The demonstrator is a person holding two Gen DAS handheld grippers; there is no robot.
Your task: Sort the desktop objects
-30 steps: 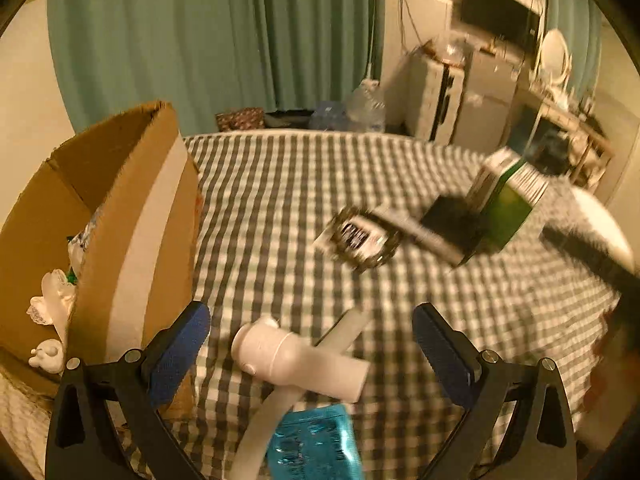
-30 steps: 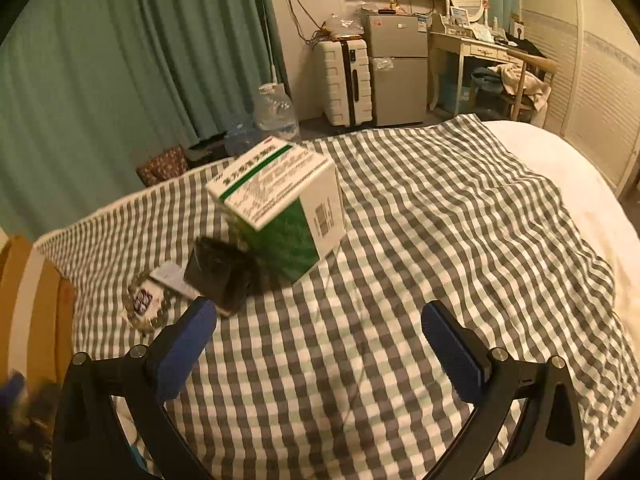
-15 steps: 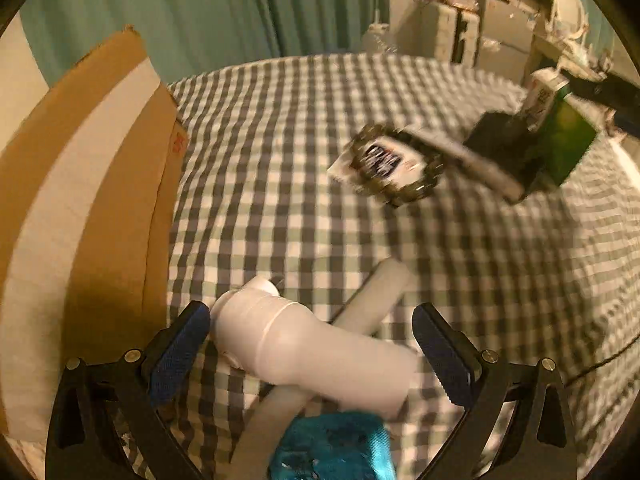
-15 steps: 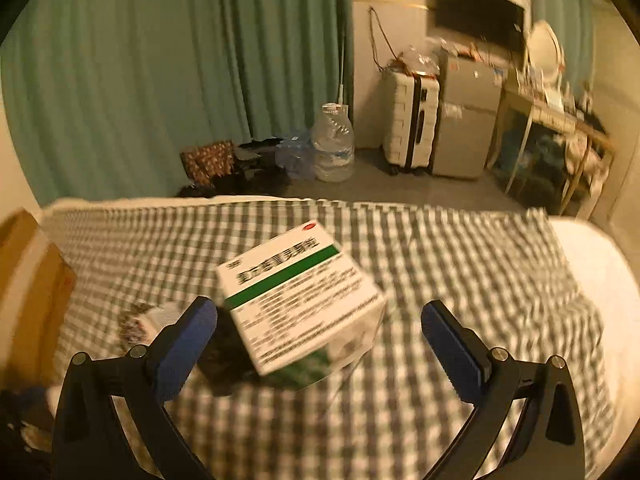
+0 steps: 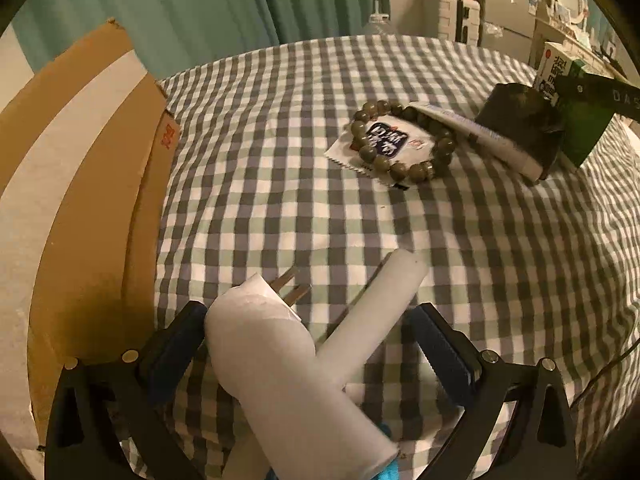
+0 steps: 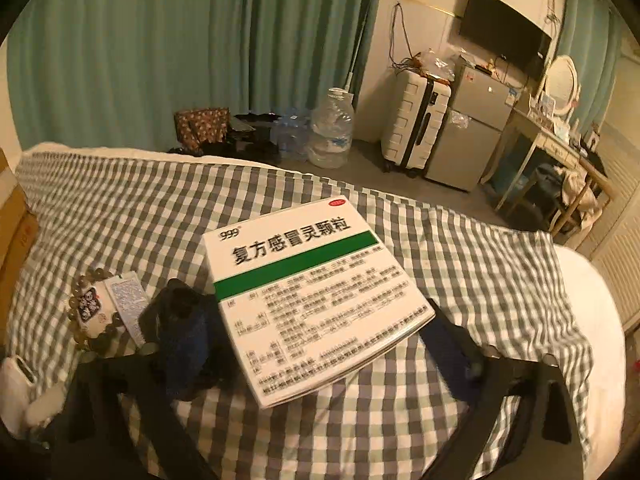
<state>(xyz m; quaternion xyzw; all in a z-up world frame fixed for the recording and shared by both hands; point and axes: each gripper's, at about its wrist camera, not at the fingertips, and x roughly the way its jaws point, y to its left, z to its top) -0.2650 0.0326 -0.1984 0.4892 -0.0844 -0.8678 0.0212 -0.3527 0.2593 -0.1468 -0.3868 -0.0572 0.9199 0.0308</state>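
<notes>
Right wrist view: right gripper (image 6: 320, 354) jaws closing around the medicine box (image 6: 316, 300). Left gripper (image 5: 310, 354) jaws apart, straddling the white hair dryer (image 5: 288, 376).

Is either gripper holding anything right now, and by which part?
Nothing held. The right gripper is closing around the medicine box; the left gripper straddles the white plug.

Home bedroom: curtains (image 6: 160, 40), suitcase (image 6: 412, 120), vanity mirror (image 6: 562, 80)
</notes>
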